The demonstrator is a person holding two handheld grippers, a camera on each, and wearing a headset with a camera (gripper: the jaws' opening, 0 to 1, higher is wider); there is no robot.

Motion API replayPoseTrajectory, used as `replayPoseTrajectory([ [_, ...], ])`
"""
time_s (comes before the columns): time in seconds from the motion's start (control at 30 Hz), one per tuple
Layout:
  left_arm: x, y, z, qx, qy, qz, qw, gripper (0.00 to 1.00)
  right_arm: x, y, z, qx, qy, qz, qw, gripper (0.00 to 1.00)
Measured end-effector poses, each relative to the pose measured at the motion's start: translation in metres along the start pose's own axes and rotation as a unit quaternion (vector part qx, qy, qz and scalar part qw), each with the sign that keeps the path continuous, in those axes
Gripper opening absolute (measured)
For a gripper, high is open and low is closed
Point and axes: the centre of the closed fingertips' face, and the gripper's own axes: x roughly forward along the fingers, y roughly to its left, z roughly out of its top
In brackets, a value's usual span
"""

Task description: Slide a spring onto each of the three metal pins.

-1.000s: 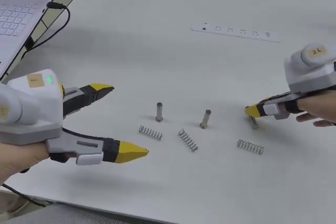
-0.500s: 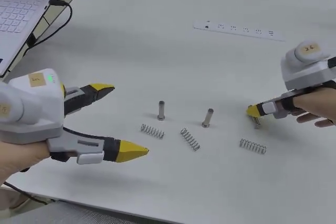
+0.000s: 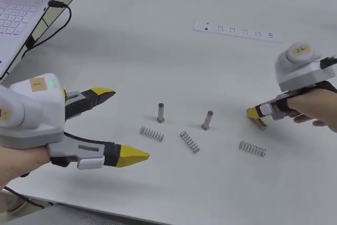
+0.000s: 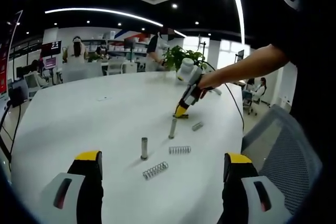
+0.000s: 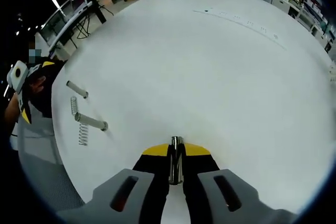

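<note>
Two metal pins (image 3: 160,112) (image 3: 207,120) stand upright on the white table (image 3: 158,46). Three springs (image 3: 151,133) (image 3: 189,142) (image 3: 251,148) lie flat in front of them. My right gripper (image 3: 255,113) is at the right, down at the table and shut on the third pin (image 3: 260,124), which leans. In the right gripper view that pin (image 5: 176,163) sits between the closed jaws of the right gripper (image 5: 176,150). My left gripper (image 3: 130,125) hovers at the left, open and empty, facing the pins (image 4: 144,148) (image 4: 172,128).
A white power strip (image 3: 237,30) lies at the back of the table. A laptop (image 3: 16,9) with a black cable (image 3: 59,22) sits at the far left edge. The table's front edge runs just below the left gripper.
The right gripper has rolled and lifted at its rear, still on the third pin, which now leans more. The left gripper has barely moved.
</note>
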Motion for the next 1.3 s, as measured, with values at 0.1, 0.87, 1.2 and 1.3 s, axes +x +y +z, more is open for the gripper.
replayPoseTrajectory([
  [0.1, 0.0, -0.001, 0.001, 0.001, 0.0, -0.004, 1.0, 0.94, 0.0, 0.001, 0.0, -0.001, 0.002, -0.002, 1.0, 0.06],
  [0.87, 0.004, -0.002, 0.0, 0.003, 0.003, -0.007, 1.0, 0.93, -0.015, 0.007, -0.005, -0.006, -0.045, 0.005, 0.9989, 0.05],
  [1.2, 0.002, -0.002, 0.002, 0.005, -0.001, -0.005, 1.0, 0.93, -0.022, 0.008, -0.009, -0.001, -0.067, 0.003, 0.9978, 0.05],
  [1.3, 0.001, -0.003, 0.0, 0.007, 0.004, -0.006, 1.0, 0.93, -0.023, 0.009, -0.009, -0.002, -0.072, 0.003, 0.9974, 0.05],
])
